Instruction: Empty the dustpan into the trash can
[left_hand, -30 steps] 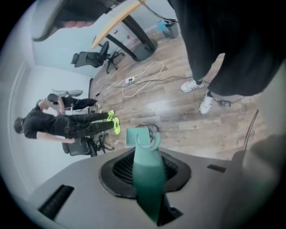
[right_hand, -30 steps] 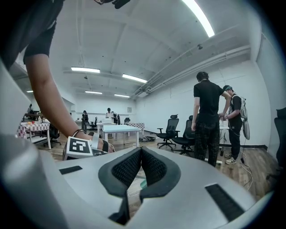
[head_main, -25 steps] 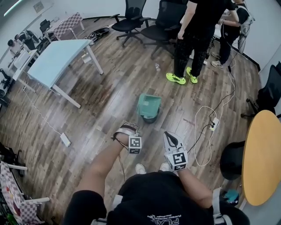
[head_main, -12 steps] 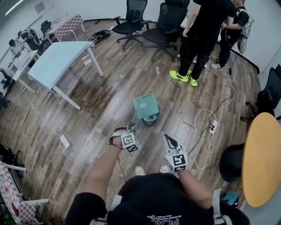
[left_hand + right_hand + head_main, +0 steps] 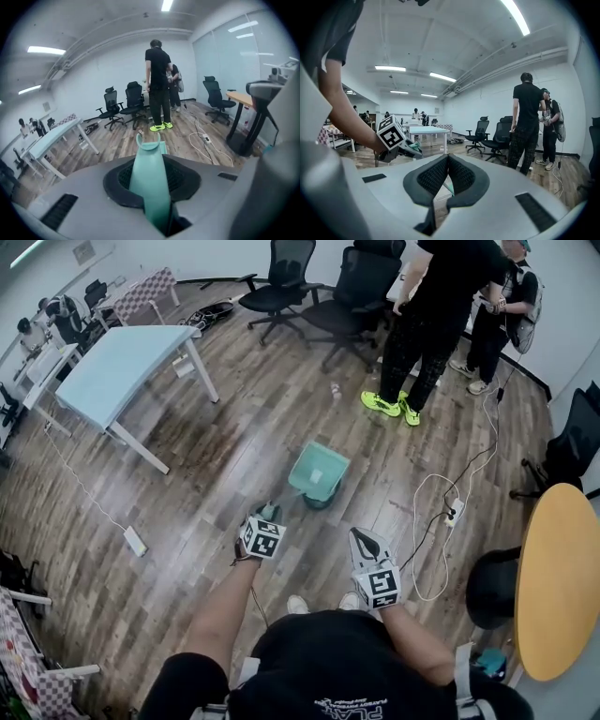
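The left claw (image 5: 268, 516) is clamped on the handle of the teal dustpan (image 5: 320, 471), whose pan hangs at about one o'clock from it, above the dark trash can (image 5: 319, 502) on the wood floor (image 5: 234, 456). At about four o'clock from the left claw, the right claw (image 5: 365, 538) holds nothing, its jaws pressed together, pointing toward twelve o'clock.

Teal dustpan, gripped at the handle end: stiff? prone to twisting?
Likely stiff: the dustpan juts out unsagging from the left gripper. Probably light, thin plastic. Smooth tapered handle, long lever: may twist in the grip above the trash can.
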